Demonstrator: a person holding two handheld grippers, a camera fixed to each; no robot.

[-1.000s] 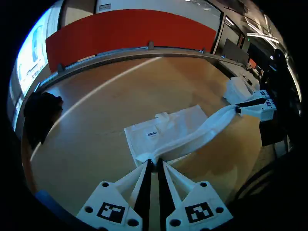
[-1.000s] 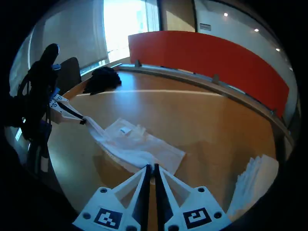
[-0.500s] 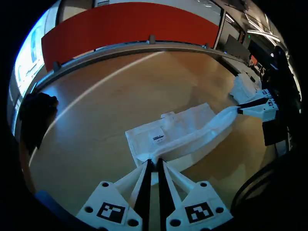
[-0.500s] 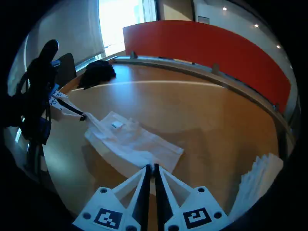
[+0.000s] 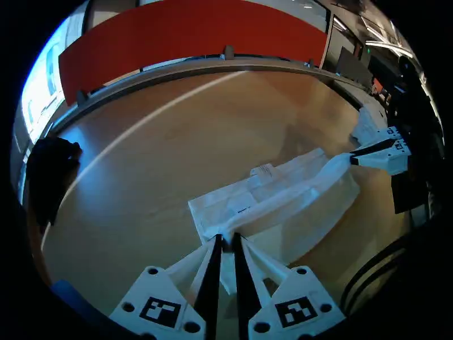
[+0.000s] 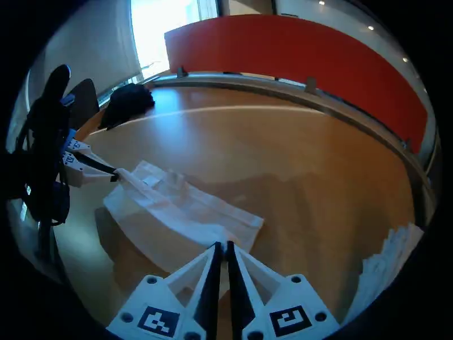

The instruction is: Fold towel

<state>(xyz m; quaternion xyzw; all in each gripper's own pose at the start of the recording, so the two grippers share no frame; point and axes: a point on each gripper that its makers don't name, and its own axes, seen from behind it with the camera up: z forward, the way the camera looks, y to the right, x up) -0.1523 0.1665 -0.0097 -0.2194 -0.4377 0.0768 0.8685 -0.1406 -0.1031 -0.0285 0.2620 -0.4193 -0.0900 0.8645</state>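
1. Position of the white towel [image 5: 272, 195]: its far part lies flat on the wooden table [image 5: 170, 141]. Its near edge is lifted and drawn out in a band between the two grippers. A loose layer sags below that band toward the table edge.
2. A small label patch (too small to make out) faces up on the flat part, near the corner held on the left.
3. The left gripper [image 5: 226, 241] has its fingers pressed together, with one corner of the towel pinched at the tips. The cloth bunches slightly where it enters the fingers.
4. The right gripper [image 6: 222, 246] is closed the same way, both fingers nipping the opposite corner. The towel fans away from its tips across the table.
5. In the left gripper view the right gripper appears far off at the right, its tips meeting the end of the stretched band, with a dark figure behind it.
6. A stack of folded white cloths [image 6: 385, 266] sits near the table's edge on the right gripper's side, apart from the towel.
7. A black bundle [image 6: 127, 102] lies at the far corner of the table, well apart from the towel.
8. A red partition [image 6: 306, 51] runs along the far edge of the table, and a bright window [image 6: 164, 22] stands beside it.
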